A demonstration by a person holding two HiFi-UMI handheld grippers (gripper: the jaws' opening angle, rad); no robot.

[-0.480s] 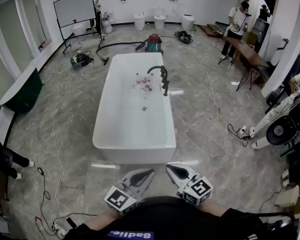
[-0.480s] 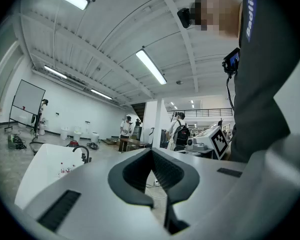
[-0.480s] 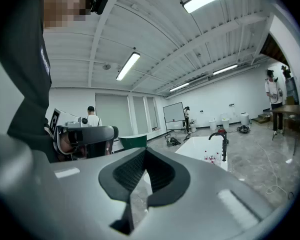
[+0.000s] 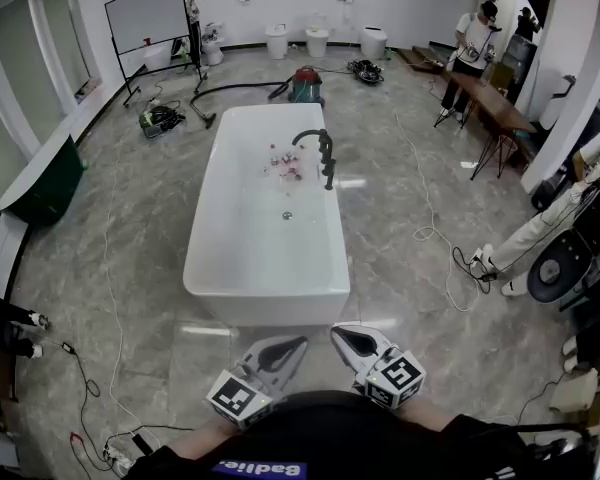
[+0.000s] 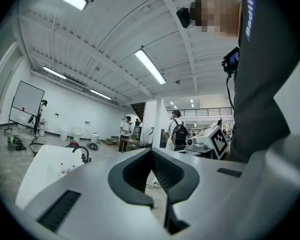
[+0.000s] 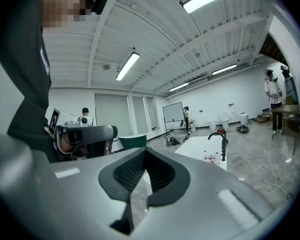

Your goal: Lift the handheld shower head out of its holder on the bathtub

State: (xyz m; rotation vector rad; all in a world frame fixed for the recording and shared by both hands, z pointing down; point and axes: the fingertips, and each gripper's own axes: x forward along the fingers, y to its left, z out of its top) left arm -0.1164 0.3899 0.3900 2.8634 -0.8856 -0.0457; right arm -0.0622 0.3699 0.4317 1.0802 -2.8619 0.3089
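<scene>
Two grippers sit low in the head view, close to the person's dark top and just short of the near end of the white bathtub (image 4: 220, 268). The left gripper (image 4: 292, 350) and the right gripper (image 4: 345, 340) lie side by side, their tips angled toward each other. In the left gripper view the left gripper (image 5: 151, 154) has its dark ribbed pads closed together at the tip, with nothing between them. The right gripper view shows the right gripper (image 6: 143, 153) the same way, pads meeting at the tip and empty. The handheld shower head (image 4: 330, 173) hangs upright in its holder beside the black faucet (image 4: 310, 136) on the tub's right rim, about halfway along that side, well apart from both grippers; it is too small to make out finer detail. The same faucet shows far off in the left gripper view (image 5: 83, 154) and in the right gripper view (image 6: 221, 139). Several small bottles (image 4: 285, 163) lie inside the tub near the faucet, and the drain (image 4: 287, 215) sits nearer the middle. Beyond the far end of the tub stands a red vacuum cleaner (image 4: 305, 83) with its hose on the grey floor, a whiteboard (image 4: 148, 13) stands at the back left, and a person (image 4: 472, 38) stands by a table at the back right.
</scene>
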